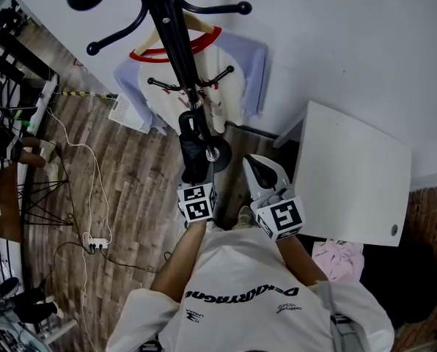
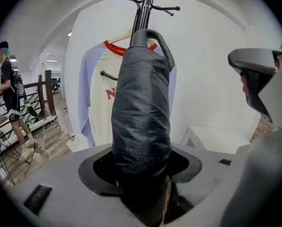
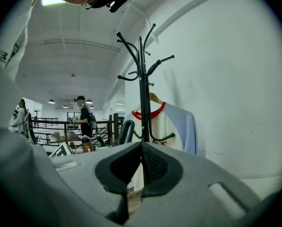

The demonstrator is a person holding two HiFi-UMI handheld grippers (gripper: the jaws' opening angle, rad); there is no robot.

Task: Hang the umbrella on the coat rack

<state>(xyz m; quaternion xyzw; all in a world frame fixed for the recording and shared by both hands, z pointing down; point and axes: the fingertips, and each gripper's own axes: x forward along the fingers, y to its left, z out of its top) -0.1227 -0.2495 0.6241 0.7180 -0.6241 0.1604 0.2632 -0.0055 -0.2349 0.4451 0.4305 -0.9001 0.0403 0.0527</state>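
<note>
Left tool [image 2: 143,178] reaches out on a bent arm and squeezes the umbrella [image 2: 141,112]. The umbrella sticks out in front of it, close to the coat rack [image 1: 176,35] pole. There is one umbrella. It is black and folded up, with shiny soft cloth and a looped handle. The one rack is thin black metal with curved hooks. One cream shirt [image 3: 171,124] with a red neck hangs there. The right tool [image 3: 141,148] is pinched shut and empty, just beside the left one.
</note>
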